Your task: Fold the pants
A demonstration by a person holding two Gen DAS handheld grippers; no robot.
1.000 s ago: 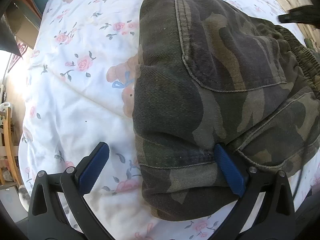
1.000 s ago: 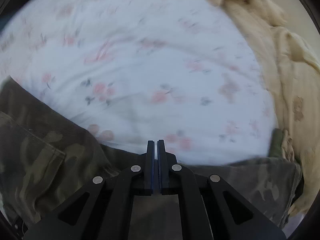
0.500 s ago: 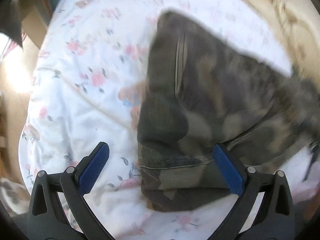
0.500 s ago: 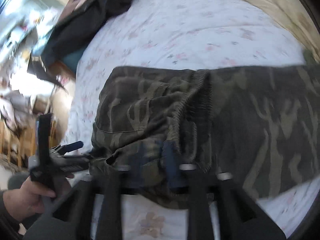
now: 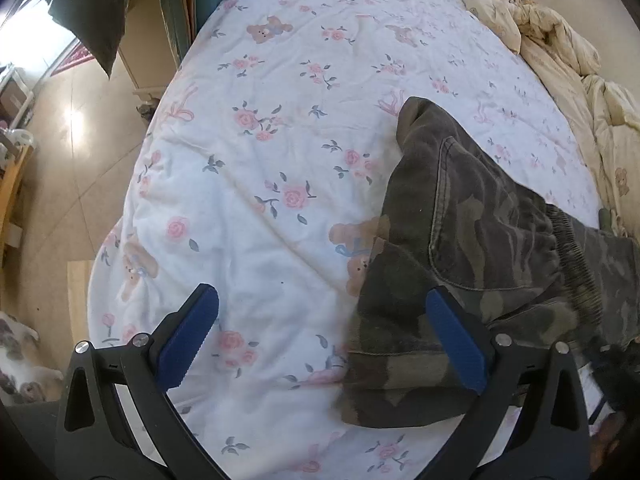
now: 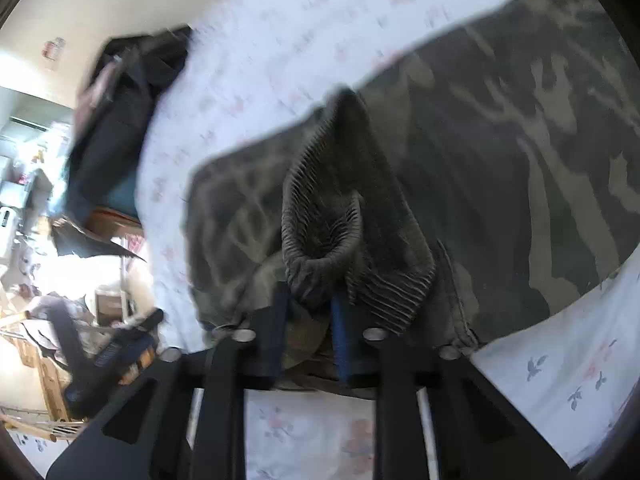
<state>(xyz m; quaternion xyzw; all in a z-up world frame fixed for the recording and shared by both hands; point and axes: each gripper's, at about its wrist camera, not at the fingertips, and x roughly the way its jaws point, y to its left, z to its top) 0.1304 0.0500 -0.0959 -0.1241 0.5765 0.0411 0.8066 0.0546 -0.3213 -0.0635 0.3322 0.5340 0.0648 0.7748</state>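
Camouflage pants (image 5: 480, 240) lie folded across a white flowered bed sheet (image 5: 260, 160), back pocket up. My left gripper (image 5: 320, 294) hangs open above the sheet. Its right finger (image 5: 456, 344) is over the pants' near left corner, and nothing is between the pads. In the right wrist view the pants (image 6: 500, 160) fill the right side. My right gripper (image 6: 309, 296) is closing its jaws on the ribbed elastic waistband (image 6: 320, 200), which is bunched between the blue pads and pulled up into a ridge. The left gripper (image 6: 124, 340) shows blurred at the lower left.
A cream quilt (image 5: 560, 60) is heaped along the bed's far right side. Dark clothes (image 6: 120, 120) lie at one end of the bed. Tiled floor (image 5: 60, 160) and wooden furniture (image 5: 12, 192) are beyond the bed's left edge.
The left gripper has risen and drawn back from the pants, still open. The right gripper swung from the bare sheet over to the waistband, opened, and closed on it.
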